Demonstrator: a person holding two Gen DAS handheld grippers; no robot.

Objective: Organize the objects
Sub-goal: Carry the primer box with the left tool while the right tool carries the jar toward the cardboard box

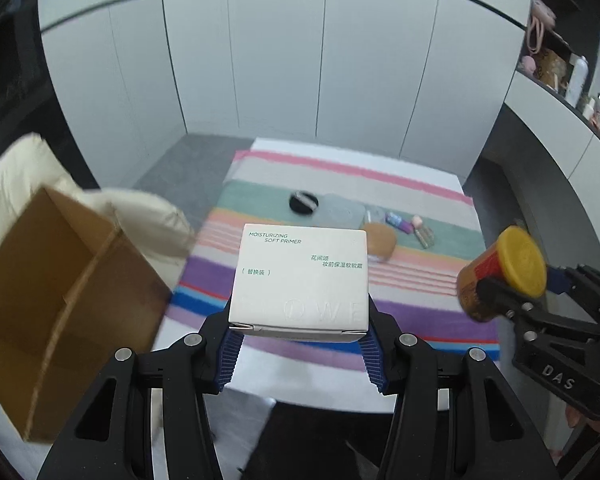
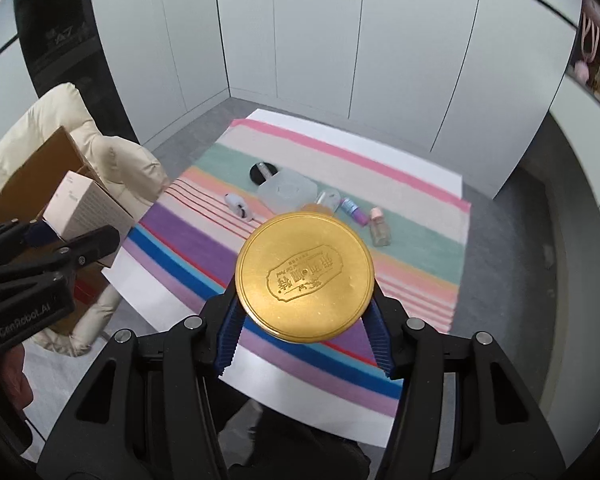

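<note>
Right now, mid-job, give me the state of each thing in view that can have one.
left gripper: shut on the white primer box
white primer box: closed, held off the table
right gripper: shut on the yellow-lidded jar
yellow-lidded jar: lid on, held off the table
cardboard box: open
black round compact: lying on the striped cloth
small bottles: lying on the cloth
</note>
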